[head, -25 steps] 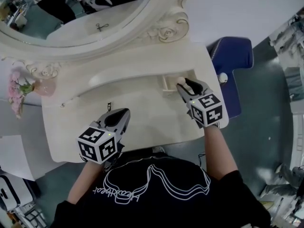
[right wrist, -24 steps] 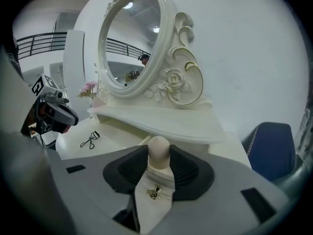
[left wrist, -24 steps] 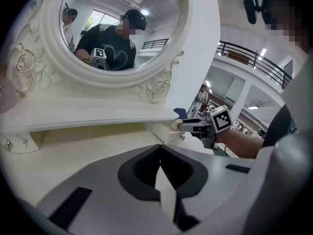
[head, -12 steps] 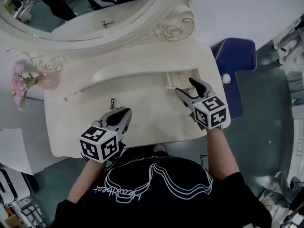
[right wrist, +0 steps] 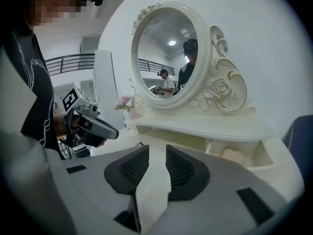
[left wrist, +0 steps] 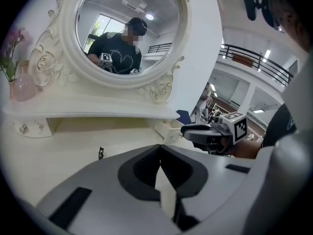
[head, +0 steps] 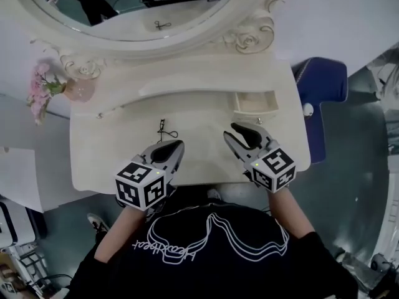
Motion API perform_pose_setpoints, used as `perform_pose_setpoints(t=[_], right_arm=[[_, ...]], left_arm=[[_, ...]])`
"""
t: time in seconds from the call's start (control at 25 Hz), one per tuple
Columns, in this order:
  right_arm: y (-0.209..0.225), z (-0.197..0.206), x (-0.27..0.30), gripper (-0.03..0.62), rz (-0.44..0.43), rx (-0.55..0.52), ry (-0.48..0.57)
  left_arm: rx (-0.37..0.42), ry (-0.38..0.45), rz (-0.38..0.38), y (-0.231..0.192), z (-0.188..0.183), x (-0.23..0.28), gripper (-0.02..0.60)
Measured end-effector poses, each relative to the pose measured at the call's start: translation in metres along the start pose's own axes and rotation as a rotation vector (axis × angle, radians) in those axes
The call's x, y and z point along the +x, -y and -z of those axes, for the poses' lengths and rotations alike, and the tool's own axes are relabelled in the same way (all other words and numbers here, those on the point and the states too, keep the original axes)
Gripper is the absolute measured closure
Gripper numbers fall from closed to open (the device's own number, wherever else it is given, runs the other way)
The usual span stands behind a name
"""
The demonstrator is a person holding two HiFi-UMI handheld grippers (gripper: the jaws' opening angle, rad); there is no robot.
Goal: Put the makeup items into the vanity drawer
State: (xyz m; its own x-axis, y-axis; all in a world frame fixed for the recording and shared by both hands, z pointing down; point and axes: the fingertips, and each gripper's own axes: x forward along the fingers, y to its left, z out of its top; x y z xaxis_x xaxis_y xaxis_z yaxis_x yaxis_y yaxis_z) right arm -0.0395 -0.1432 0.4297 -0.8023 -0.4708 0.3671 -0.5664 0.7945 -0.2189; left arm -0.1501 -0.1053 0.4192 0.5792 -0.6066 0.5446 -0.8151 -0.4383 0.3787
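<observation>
Small black item (head: 163, 130), maybe lash curler, lay just ahead of left tongs (head: 171, 147), which were shut and empty. Right tongs (head: 237, 132), half-open, just closing on nothing, sat farther off, below open drawer (head: 255, 116).

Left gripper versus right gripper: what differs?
The left gripper has its jaws together; the right gripper has them apart, though they have just been closing, nothing between. The left gripper is by the small black item; the right gripper by the open drawer. Both are empty.

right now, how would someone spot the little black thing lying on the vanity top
Below the big oval mirror, look at the middle of the cream tabletop, just ahead of the left gripper. The small black wiry item lies there, the only dark loose thing on the pale surface, left of the open drawer.
</observation>
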Motion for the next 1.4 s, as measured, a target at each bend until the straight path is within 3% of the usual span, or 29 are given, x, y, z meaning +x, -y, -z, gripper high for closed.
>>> perform_pose_setpoints(t=[0.16, 0.32, 0.48, 0.64, 0.72, 0.92, 1.4], right_arm=[[-0.027, -0.002, 0.005, 0.588, -0.087, 0.03, 0.027], [-0.051, 0.0, 0.011, 0.589, -0.178, 0.006, 0.011], [-0.061, 0.007, 0.017, 0.589, -0.212, 0.014, -0.014], [-0.062, 0.014, 0.025, 0.588, -0.215, 0.014, -0.043], [-0.06, 0.017, 0.028, 0.589, -0.212, 0.018, -0.054], [-0.054, 0.026, 0.036, 0.588, -0.197, 0.04, -0.075], [-0.029, 0.038, 0.047, 0.588, -0.131, 0.095, -0.095]], left_arm=[[-0.008, 0.016, -0.015, 0.001, 0.004, -0.009, 0.577], [-0.023, 0.037, -0.032, -0.003, 0.006, -0.018, 0.577], [-0.019, 0.063, -0.079, -0.014, 0.007, -0.026, 0.577], [-0.001, 0.105, -0.135, -0.034, 0.001, -0.03, 0.572], [-0.003, 0.112, -0.144, -0.042, -0.001, -0.029, 0.498], [-0.004, 0.069, -0.172, -0.066, 0.005, -0.017, 0.436], [0.002, -0.058, -0.234, -0.121, 0.031, 0.022, 0.424]])
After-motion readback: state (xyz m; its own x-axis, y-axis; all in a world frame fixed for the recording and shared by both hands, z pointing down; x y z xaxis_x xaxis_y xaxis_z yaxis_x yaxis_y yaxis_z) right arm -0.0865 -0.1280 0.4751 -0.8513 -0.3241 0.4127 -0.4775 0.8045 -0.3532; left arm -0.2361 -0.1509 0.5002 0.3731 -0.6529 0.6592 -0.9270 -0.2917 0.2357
